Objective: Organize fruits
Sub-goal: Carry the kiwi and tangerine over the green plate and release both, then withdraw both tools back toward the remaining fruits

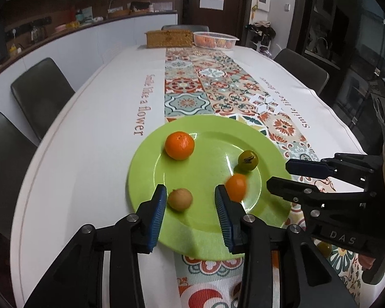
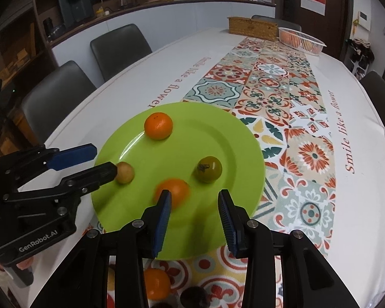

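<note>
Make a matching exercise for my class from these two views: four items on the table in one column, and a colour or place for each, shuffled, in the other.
Things
1. plate
2. tan fruit
3. tomato
4. white basket

Descriptions
A. dark olive green with a dried stem
B. at the far end of the table, beside a woven box
C. lime green, holding four fruits
D. on the plate, right by a finger of the left gripper

Pairs: 1-C, 2-D, 3-A, 4-B
</note>
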A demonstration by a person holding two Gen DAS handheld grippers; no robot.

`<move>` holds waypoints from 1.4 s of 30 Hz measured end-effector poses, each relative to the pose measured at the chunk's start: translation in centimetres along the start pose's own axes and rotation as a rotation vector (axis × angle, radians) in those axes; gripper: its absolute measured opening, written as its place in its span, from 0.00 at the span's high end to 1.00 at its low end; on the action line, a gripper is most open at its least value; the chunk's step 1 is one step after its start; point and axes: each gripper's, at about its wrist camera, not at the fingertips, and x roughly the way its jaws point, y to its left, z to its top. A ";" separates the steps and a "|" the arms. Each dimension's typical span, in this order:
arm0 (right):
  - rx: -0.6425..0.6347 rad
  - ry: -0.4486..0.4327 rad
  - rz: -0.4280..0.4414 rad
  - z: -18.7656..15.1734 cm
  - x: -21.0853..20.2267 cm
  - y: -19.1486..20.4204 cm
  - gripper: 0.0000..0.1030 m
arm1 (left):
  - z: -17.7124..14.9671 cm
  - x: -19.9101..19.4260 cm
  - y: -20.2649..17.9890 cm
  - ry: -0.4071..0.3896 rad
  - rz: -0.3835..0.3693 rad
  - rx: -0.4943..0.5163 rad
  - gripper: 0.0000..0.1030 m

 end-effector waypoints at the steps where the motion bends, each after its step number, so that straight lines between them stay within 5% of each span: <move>1: 0.000 -0.006 -0.002 -0.1 -0.4 0.0 0.62 | 0.0 -0.5 -0.2 -0.010 0.006 0.007 0.63; 21: -0.044 -0.198 -0.018 -5.1 -12.1 1.4 0.61 | -3.5 -12.0 -5.1 -0.163 0.028 0.040 0.53; 29: -0.052 -0.215 -0.033 -8.6 -14.7 1.8 0.61 | -6.2 -13.9 -6.8 -0.182 0.031 0.066 0.47; 34: -0.033 -0.216 -0.051 -10.2 -15.1 2.2 0.51 | -7.6 -14.2 -6.9 -0.179 0.011 0.086 0.43; 42: 0.027 -0.141 -0.031 -12.3 -13.2 2.7 0.51 | -9.9 -13.4 -6.4 -0.169 -0.013 0.107 0.41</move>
